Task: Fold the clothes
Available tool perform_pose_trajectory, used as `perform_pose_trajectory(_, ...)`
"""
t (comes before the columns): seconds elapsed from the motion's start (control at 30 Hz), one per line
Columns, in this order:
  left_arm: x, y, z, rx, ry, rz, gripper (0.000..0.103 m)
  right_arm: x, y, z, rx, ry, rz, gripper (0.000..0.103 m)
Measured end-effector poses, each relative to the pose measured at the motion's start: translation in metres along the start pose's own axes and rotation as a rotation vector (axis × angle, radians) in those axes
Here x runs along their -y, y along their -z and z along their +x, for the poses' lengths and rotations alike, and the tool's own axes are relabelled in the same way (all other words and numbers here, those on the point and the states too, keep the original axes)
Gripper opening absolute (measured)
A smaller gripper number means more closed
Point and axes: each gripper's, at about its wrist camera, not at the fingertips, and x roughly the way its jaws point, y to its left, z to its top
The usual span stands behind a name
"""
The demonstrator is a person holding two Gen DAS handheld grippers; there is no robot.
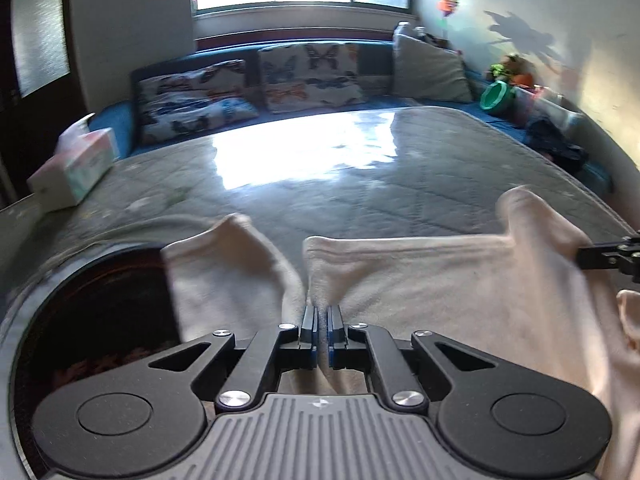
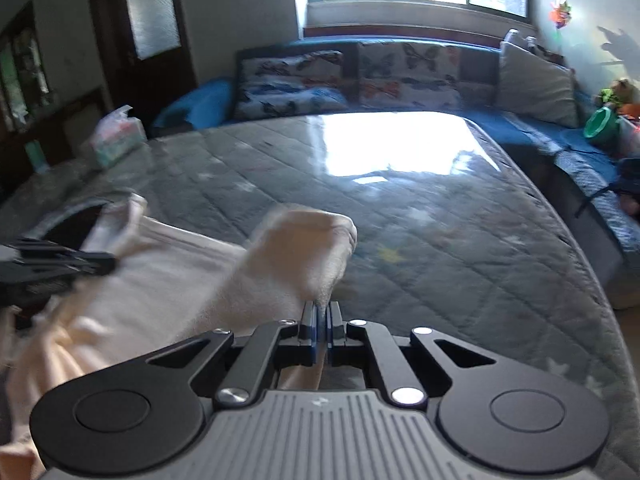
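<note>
A cream garment [image 1: 440, 280] lies bunched at the near edge of a grey quilted table cover [image 1: 320, 192]. My left gripper [image 1: 322, 314] is shut on a fold of its upper edge, with cloth pinched between the pads. In the right wrist view the same garment [image 2: 168, 280] spreads to the left, and my right gripper [image 2: 321, 310] is shut on a raised flap of it. Each view catches the other gripper at its side: the right one [image 1: 592, 258] and the left one [image 2: 96, 262], both against the cloth.
A tissue box [image 1: 76, 168] sits at the cover's far left. Butterfly cushions [image 1: 280, 80] and a grey pillow [image 1: 428, 68] line a blue bench behind. A green pot [image 1: 496, 98] and dark clothing [image 1: 556, 144] lie at the right. A dark round opening [image 1: 100, 320] shows near left.
</note>
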Motion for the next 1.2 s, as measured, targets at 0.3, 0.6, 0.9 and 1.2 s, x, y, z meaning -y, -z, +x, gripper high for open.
perform_pose_trajectory(0.3,-0.026,0.008,-0.01,-0.011,-0.07,-0.032,0.005,-0.004,-0.006,0.006,0.015,0.021,-0.037,0.01)
perform_pose_trajectory(0.6,-0.039,0.008,-0.011,-0.01,-0.115,-0.073,0.005,-0.027,-0.023,0.043,0.002,0.001,-0.124,0.01)
perform_pose_trajectory(0.9,-0.042,0.011,-0.02,-0.005,-0.089,-0.083,0.012,-0.031,-0.031,0.029,0.006,-0.055,-0.145,0.013)
perform_pose_trajectory(1.2,-0.007,0.024,-0.063,0.034,0.02,-0.035,0.022,-0.068,0.015,-0.02,-0.038,-0.201,-0.288,0.025)
